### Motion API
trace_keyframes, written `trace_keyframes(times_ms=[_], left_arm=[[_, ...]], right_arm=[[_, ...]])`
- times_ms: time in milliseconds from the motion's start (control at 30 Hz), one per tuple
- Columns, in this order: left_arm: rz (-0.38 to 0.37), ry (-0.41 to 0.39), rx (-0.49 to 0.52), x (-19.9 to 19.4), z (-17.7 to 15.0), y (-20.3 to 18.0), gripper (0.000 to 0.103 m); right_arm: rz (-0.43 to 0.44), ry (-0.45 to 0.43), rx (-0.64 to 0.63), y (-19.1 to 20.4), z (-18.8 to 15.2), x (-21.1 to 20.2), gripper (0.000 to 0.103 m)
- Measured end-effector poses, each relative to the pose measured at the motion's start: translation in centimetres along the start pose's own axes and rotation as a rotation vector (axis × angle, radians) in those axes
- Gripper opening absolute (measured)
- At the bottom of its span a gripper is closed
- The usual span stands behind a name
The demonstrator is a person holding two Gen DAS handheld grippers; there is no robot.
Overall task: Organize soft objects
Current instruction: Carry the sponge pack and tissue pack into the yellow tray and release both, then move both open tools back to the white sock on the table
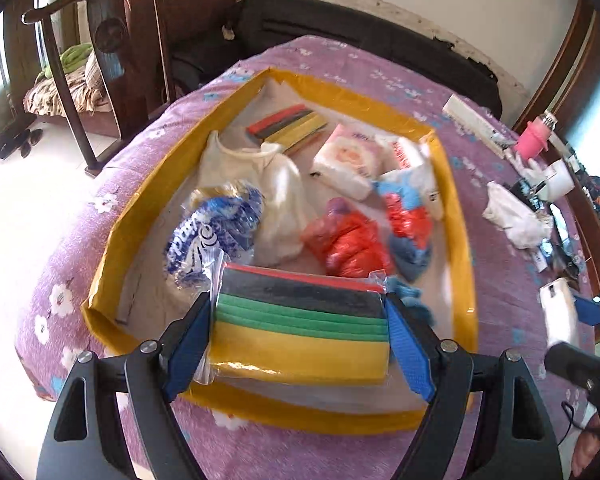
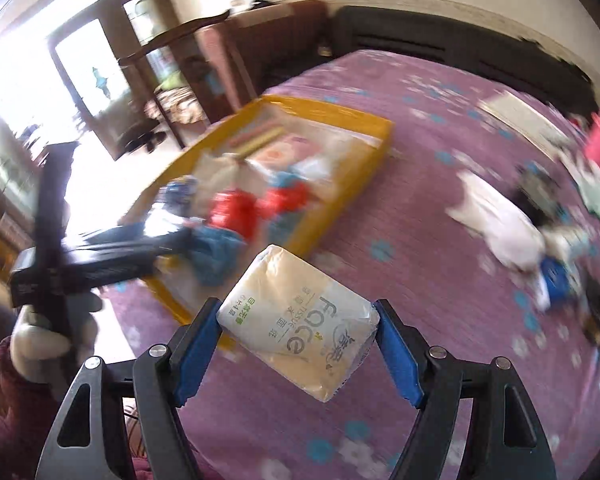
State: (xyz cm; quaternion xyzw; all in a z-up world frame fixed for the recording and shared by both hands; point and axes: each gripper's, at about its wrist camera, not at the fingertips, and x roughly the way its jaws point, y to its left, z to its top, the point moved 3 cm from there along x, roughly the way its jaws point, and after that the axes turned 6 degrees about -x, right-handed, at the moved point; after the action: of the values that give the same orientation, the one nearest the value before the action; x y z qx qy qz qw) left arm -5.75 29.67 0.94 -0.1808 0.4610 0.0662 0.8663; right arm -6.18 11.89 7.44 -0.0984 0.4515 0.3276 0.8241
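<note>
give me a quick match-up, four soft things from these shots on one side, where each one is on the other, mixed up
Things:
1. sponge pack
2. tissue pack
3. red bag
4. white cloth

Places:
A. on the bedspread, outside the box
B. between the right gripper's fingers
C. lying in the yellow box
D. between the left gripper's fingers

Pairs: 1-D, 2-B, 3-C, 4-A
</note>
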Motion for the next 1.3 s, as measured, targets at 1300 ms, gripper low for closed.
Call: trace_keyframes(times_ms=[1300], left_arm=[[-0.409,-0.146,-0.267,-5.4,0.3,5.7,0.096]], right_arm=[[0.012,0.127,-0.089,3.6,6.1,8.8,0.09]])
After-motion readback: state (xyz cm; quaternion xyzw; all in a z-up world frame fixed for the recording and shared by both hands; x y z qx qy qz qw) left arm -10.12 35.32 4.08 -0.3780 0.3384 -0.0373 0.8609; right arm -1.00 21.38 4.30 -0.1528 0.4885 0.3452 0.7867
